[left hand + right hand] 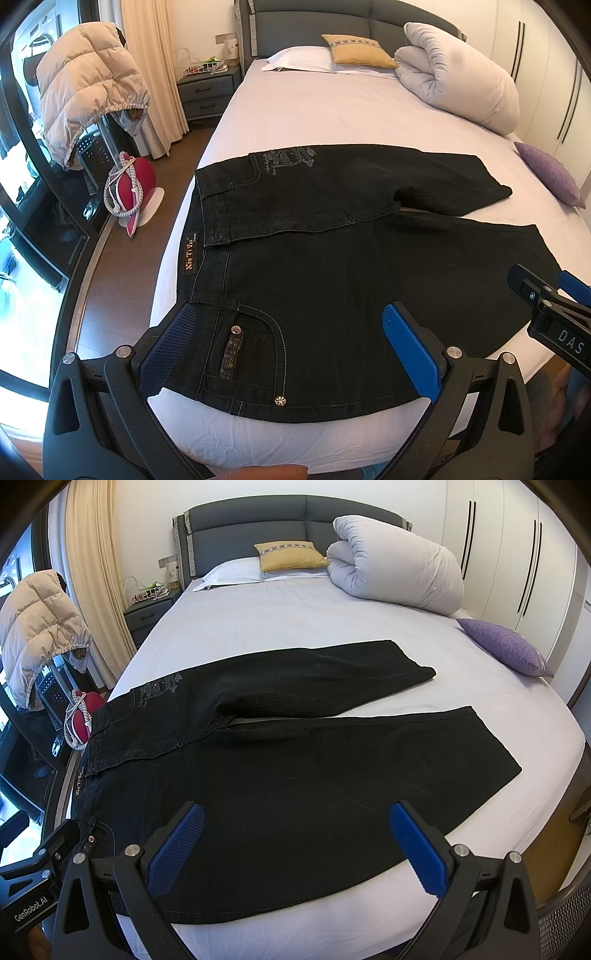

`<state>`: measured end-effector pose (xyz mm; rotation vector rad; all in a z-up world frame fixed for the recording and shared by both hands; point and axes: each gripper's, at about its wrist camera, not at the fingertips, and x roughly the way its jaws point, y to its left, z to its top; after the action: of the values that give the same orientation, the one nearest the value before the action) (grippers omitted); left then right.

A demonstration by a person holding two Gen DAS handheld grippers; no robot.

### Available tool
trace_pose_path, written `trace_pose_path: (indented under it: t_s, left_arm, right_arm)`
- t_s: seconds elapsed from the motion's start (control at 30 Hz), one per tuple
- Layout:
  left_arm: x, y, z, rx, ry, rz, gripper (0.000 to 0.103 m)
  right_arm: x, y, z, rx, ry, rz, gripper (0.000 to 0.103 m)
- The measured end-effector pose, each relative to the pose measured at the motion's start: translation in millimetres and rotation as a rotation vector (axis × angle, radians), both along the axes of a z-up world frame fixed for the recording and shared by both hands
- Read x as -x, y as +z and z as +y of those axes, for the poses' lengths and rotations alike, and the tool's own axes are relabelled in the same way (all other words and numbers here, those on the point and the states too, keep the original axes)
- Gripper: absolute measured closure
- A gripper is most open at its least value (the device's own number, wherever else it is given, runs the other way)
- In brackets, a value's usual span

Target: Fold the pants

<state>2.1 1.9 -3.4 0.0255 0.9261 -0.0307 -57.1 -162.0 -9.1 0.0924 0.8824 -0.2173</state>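
Black jeans (332,258) lie spread flat across the foot of the bed, waistband to the left and both legs pointing right and apart; they also show in the right wrist view (295,768). My left gripper (291,343) is open above the near hip pocket by the waistband, holding nothing. My right gripper (295,845) is open above the near leg's thigh, holding nothing. It shows at the right edge of the left wrist view (546,306), and the left one at the lower left of the right wrist view (40,878).
The bed (258,627) has a lilac sheet, a rolled white duvet (399,565), a yellow cushion (288,555) and a purple cushion (506,646). Left of the bed are a nightstand (207,92), a beige puffer jacket on a chair (85,88) and a red object on the floor (136,184).
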Motion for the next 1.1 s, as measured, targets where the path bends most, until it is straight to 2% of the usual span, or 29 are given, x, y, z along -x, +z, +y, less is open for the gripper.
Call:
trace_pose_path:
  t_s: [1.1]
  left_arm:
    - [1.3,-7.7,3.3,0.000,0.001,0.005,0.000]
  right_arm:
    - [0.7,-1.6,2.0,0.000,0.003,0.005,0.000]
